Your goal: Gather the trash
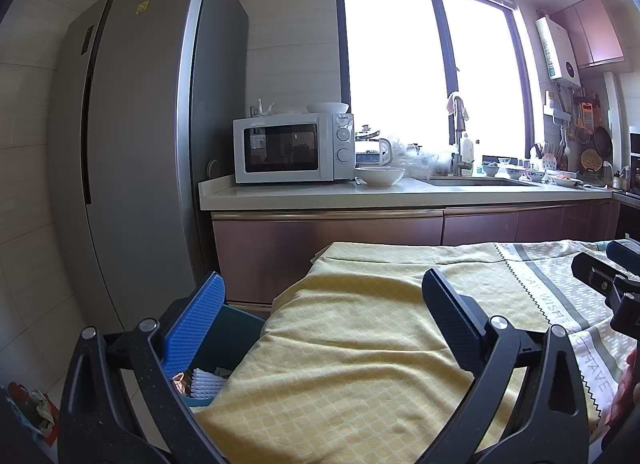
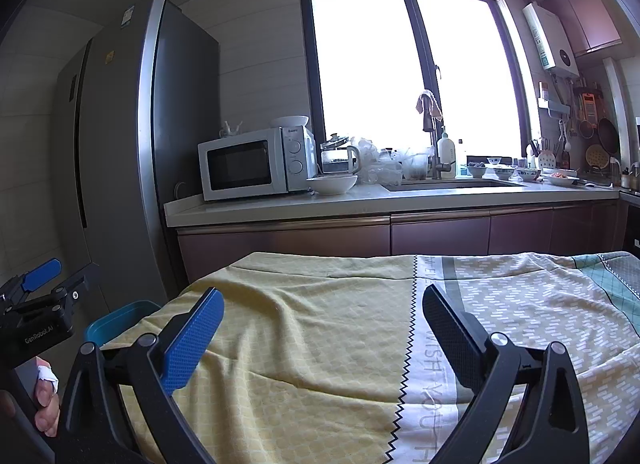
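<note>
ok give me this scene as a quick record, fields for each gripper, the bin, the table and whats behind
left gripper: open, holding nothing, over the table's left end
right gripper: open, holding nothing, over the middle of the table
bin: teal, on the floor by the table's left end, with a white foam net and a shiny wrapper inside
tablecloth: yellow, patterned at the right, no trash seen on it
floor scrap: crumpled piece at far left
background: fridge, microwave, white bowl on the counter, sink under the window
</note>
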Tool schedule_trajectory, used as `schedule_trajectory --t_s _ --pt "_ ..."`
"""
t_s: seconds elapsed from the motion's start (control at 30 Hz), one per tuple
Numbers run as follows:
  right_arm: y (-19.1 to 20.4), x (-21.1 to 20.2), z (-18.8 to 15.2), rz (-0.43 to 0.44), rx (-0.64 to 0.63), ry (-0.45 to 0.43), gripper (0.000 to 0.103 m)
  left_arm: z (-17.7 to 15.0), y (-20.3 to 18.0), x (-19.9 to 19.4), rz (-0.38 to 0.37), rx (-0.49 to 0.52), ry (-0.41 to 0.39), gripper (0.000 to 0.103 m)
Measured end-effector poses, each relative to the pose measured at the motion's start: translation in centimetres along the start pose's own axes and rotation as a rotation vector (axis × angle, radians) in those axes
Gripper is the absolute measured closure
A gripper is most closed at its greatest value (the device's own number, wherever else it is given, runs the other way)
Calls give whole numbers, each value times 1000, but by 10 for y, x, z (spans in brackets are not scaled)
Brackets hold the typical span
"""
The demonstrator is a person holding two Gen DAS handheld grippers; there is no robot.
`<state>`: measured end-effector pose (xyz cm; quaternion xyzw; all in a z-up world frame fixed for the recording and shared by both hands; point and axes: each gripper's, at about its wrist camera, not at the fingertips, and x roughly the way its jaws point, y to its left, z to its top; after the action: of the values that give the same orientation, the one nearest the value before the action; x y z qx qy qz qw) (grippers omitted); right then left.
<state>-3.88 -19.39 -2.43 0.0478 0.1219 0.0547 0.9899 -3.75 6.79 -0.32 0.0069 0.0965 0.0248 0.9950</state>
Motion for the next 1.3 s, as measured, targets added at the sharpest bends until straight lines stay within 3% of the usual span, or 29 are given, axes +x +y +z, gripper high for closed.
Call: schedule_trajectory --t_s 1.3 --pt "1 1 -1 -5 9 -4 7 -4 1 7 -1 6 10 6"
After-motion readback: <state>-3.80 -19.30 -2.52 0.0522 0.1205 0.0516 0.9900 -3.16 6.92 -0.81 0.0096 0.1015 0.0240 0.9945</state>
